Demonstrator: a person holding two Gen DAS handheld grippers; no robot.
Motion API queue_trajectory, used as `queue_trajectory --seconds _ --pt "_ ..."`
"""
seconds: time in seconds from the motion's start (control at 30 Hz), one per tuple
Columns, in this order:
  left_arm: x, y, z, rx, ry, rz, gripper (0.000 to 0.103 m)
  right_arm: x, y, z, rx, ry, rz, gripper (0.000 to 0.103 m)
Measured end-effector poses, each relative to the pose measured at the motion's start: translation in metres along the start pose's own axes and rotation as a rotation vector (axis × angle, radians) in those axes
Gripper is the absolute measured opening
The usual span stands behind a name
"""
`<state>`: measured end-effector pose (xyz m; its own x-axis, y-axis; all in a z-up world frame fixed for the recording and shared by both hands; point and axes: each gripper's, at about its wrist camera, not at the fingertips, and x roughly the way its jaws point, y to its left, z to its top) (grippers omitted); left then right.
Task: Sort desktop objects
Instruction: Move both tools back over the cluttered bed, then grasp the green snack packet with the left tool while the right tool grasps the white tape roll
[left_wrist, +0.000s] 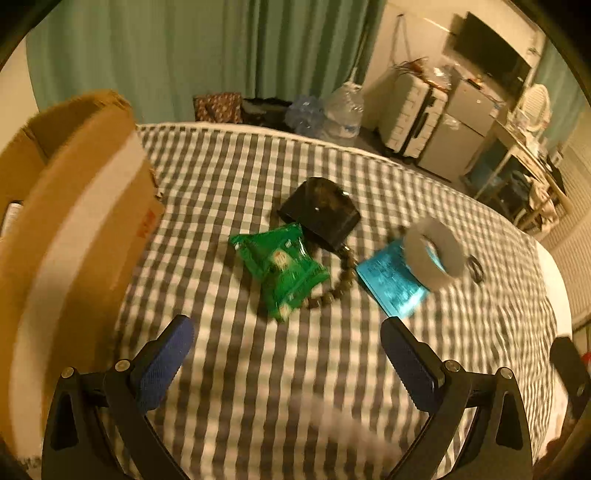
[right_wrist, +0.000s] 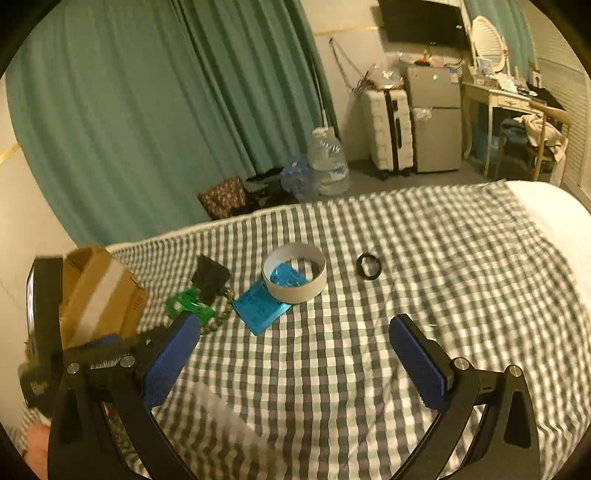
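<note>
The things to sort lie in a little bunch in the middle of the bed (left_wrist: 258, 369), on its checked cover.

The green snack bag (left_wrist: 280, 267) looks light, soft and crinkly. It may slip, so a pinch on one flat end seems best. The bead bracelet (left_wrist: 338, 284) pokes out from under the green snack bag. It is floppy and will dangle, so grab it across the beads. The black box (left_wrist: 319, 210) looks hard and shiny, and maybe heavier. Hold it by two flat sides. The blue packet (left_wrist: 391, 282) is thin and flat, hard to get under. The white tape ring (left_wrist: 434, 254) sits partly on it. The ring looks stiff and light; pinch its wall. A small black ring (right_wrist: 368, 266) lies alone, just beside the tape ring.

The cardboard box (left_wrist: 85, 206) stands at the left, open on top. I cannot tell what is in it.

The left claw (left_wrist: 288, 358) is wide apart and holds nothing. The right claw (right_wrist: 295, 350) is the same, with nothing in it.
</note>
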<state>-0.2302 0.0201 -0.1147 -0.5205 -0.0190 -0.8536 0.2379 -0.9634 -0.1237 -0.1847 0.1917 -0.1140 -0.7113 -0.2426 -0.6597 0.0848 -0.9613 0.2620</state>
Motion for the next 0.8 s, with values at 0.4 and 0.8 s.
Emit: queue_trajectory --seconds 0.4,0.8 --pt "0.066 0.014 0.014 -0.041 0.048 0.021 0.103 0.102 0.008 0.015 -0.009 0.1 -0.033 0.103" --pt "0.078 0.009 0.016 0.0 -0.009 0.083 0.103 0.16 -0.003 0.019 0.016 0.181 -0.054 0.103"
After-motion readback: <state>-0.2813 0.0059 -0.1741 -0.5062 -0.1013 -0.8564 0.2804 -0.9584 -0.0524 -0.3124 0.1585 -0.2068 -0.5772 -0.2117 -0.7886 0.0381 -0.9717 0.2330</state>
